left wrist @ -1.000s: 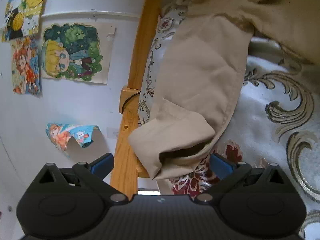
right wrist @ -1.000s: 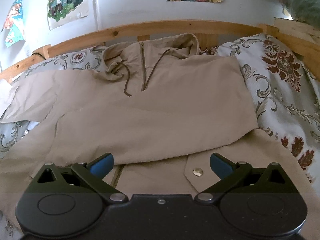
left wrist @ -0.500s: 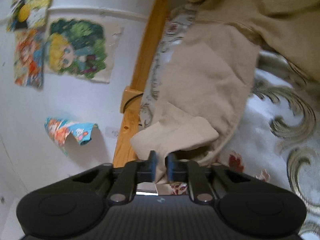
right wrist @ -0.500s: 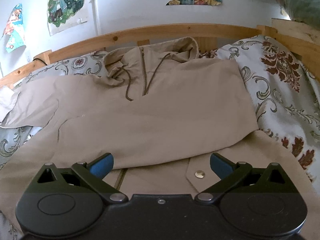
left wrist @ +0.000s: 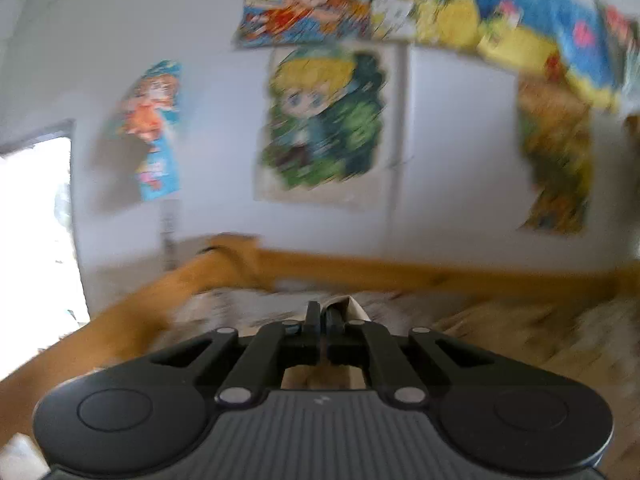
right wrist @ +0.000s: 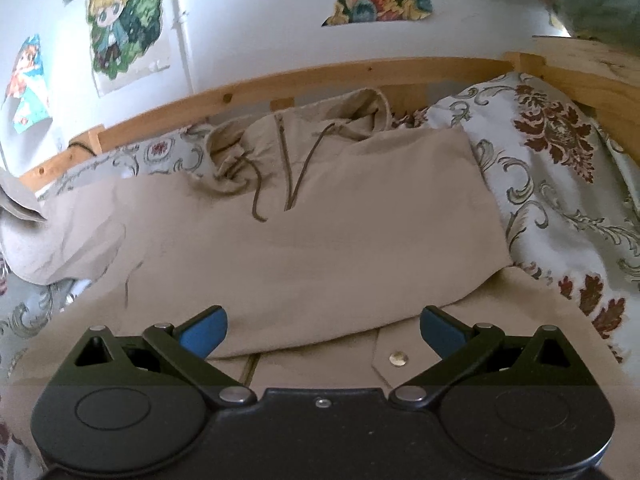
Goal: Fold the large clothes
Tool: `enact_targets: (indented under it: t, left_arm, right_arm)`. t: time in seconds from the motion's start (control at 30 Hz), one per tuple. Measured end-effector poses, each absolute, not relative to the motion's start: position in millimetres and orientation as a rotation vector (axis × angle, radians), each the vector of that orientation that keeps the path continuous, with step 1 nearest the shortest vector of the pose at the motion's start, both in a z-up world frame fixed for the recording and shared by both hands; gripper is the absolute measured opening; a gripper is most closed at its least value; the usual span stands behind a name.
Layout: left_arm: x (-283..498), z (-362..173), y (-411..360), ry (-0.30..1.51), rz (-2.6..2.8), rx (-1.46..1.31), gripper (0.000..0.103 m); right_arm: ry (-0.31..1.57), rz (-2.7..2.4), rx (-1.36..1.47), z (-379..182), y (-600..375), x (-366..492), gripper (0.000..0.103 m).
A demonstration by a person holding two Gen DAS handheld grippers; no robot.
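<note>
Left gripper [left wrist: 322, 314]: jaws closed on beige sleeve cuff [left wrist: 352, 306]. Right gripper [right wrist: 322, 326]: jaws wide, empty, above jacket [right wrist: 320, 240] spread on bed [right wrist: 560, 184]. Step: folding the remaining sleeve. Next move likely calls for carrying the cuff across the jacket body.

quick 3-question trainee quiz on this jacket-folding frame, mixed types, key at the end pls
1. True or false: the right gripper is clamped on the jacket.
2. What is pinched in the left gripper? A) drawstring B) beige cuff C) bedspread
3. Fill in: the jacket's right sleeve lies folded across its ____.

Key: 1 false, its jaws stand open above the fabric; 2 B, the beige cuff; 3 chest.
</note>
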State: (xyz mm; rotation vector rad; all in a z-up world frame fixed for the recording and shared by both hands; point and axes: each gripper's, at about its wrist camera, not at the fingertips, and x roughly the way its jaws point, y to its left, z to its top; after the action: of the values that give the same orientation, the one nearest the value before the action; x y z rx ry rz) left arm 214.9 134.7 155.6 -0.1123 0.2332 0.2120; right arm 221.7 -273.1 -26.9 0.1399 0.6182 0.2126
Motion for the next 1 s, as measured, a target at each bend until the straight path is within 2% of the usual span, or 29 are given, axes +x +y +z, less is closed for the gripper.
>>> enact_targets:
  t: [0.13,0.27,0.5,0.57,0.6,0.63,0.7,1.0]
  left_arm:
    - [214,169,87,0.209,0.061,-0.183,0.001]
    - [227,160,34,0.234,-0.113,-0.272,0.001]
    - [264,90,-38,0.486,-0.350,-0.316,0.004]
    - [265,65,-43,0.577,-0.410,-0.284,0.015]
    - [262,54,-41,0.622,-0.427,-0.268,0.033]
    - [257,43,-37,0.653,-0.432,-0.256,0.061]
    - [242,28,-26,0.661,-0.425,-0.244,0.088]
    - [210,11,29,0.706,-0.210,0.003,0.090]
  right_arm:
    - [0.596,0.194,0.172,-25,-286,221,0.102]
    - [0.587,0.154,0.225,-28,-307,222,0.102]
    - [0.565,0.067,0.304,-37,-343,225,0.102]
    - [0.560,0.025,0.299,-39,-352,225,0.102]
    - [0.557,0.005,0.296,-39,-356,225,0.102]
    - [0.554,-0.015,0.294,-40,-361,224,0.102]
    - [0.546,-0.047,0.294,-40,-369,224,0.102]
    - [0.591,0.035,0.271,-54,-351,231,0.102]
